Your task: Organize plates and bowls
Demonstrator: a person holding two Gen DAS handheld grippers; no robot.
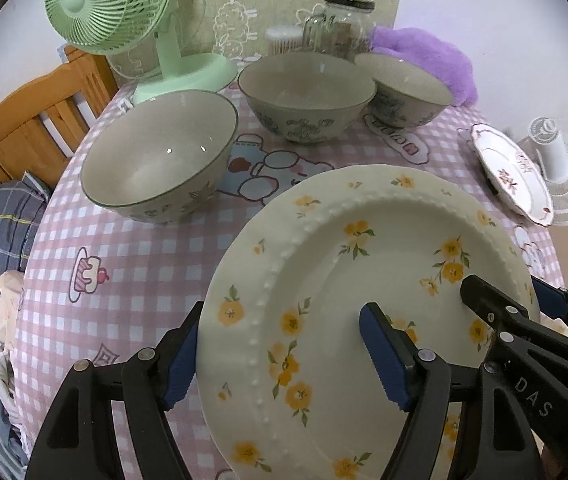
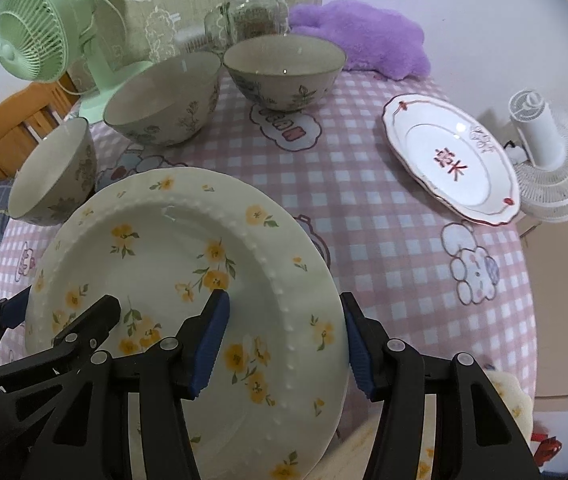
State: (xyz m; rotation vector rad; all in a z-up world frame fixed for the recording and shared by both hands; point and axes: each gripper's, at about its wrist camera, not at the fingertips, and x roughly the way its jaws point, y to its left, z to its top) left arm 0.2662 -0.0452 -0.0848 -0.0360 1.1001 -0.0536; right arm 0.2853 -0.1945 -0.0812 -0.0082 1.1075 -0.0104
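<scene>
- Gripping the yellow-flowered plate (image 1: 363,280) from both sides, you have each pair of tongs clamped across its rim.
- Your left tongs (image 1: 284,354) straddle the plate's left edge: one blue pad sits under the outer rim, the other presses on the plate's inner face.
- Your right tongs (image 2: 284,344) do the same on the plate's right edge, one pad on the inner face, one outside the beaded rim.
- In each wrist view the other pair of tongs shows at the plate's far side, also biting the rim.
- The plate sits tilted, with its far edge over the pink checked surface (image 2: 363,168).
- Ahead of your tongs stand three grey-green bowls (image 1: 160,156) in a loose row; the nearest one lies ahead-left of the left tongs, just beyond the plate's rim.
- Ahead-right of the right tongs, well apart from the held plate, lies a white plate with red trim (image 2: 449,158) flat on the surface.
- Beyond the bowls you can see a green fan (image 1: 112,8), a glass jar (image 2: 250,10) and a purple plush (image 2: 363,36).
</scene>
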